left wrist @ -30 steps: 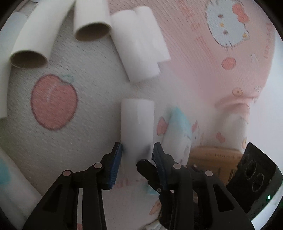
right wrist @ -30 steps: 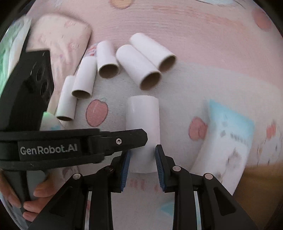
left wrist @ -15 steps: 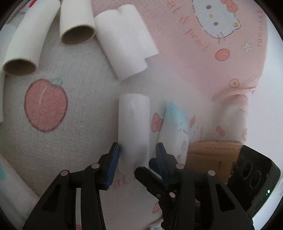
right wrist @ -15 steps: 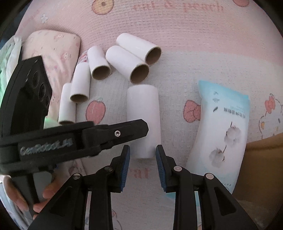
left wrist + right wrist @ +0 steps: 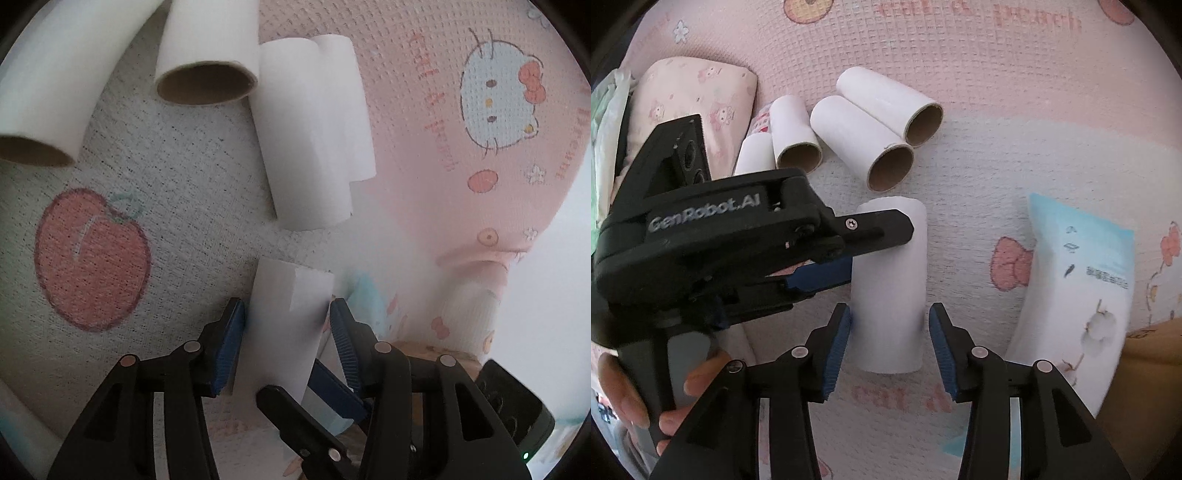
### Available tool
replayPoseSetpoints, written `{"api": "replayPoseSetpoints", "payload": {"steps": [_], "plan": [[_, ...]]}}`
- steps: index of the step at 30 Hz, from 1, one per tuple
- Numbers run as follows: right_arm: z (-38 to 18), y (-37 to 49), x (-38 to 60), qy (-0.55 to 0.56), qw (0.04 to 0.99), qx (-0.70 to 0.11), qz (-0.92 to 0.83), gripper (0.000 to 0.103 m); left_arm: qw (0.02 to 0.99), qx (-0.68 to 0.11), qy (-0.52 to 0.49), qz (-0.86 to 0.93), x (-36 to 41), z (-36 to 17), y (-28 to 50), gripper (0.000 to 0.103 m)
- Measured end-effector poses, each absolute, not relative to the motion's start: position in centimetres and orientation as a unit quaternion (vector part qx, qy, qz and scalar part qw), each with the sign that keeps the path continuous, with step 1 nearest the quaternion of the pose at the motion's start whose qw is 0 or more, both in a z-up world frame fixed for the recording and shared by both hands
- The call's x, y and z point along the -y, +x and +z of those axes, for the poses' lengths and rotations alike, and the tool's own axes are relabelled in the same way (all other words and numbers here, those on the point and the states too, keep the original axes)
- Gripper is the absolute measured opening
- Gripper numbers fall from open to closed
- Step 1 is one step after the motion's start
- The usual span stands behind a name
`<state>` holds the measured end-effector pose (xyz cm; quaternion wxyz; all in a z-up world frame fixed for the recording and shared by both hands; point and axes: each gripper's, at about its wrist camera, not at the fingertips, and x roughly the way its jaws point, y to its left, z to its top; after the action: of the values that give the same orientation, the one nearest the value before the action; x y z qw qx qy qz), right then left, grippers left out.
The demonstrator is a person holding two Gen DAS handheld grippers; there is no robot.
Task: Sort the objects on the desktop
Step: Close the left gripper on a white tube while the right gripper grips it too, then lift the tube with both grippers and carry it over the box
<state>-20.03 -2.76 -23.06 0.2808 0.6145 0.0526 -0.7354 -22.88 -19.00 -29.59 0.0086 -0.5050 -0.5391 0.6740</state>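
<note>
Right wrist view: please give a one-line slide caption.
Both claws around one white paper tube, right one opening, on a pink mat.

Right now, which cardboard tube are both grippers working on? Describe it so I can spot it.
On the pink cartoon blanket, below the cluster of tubes, one white tube lies alone beside the blue tissue pack. Unlike the others, it sits between both grippers' blue pads.
</note>
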Motion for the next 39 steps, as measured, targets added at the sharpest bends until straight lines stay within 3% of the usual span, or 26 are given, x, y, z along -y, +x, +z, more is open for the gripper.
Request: {"api": "replayPoseSetpoints", "payload": {"steps": [11, 20, 39], "plan": [[-22.7, -18.8, 1.1, 0.607, 0.280, -0.045, -0.742, 0.042, 0.033, 0.496, -0.519, 0.696, 18.0, -28.0, -22.3, 0.048], [-16.6, -14.6, -0.6, 0.537, 0.289, -0.059, -0.790, 0.042, 0.066, 0.421, -0.453, 0.783, 15.0, -20.5, -18.8, 0.047], [-6.2, -9.5, -3.8, 0.423, 0.308, -0.056, -0.851, 0.042, 0.108, 0.364, -0.398, 0.835, 10.5, -8.6, -15.6, 0.047]]}}
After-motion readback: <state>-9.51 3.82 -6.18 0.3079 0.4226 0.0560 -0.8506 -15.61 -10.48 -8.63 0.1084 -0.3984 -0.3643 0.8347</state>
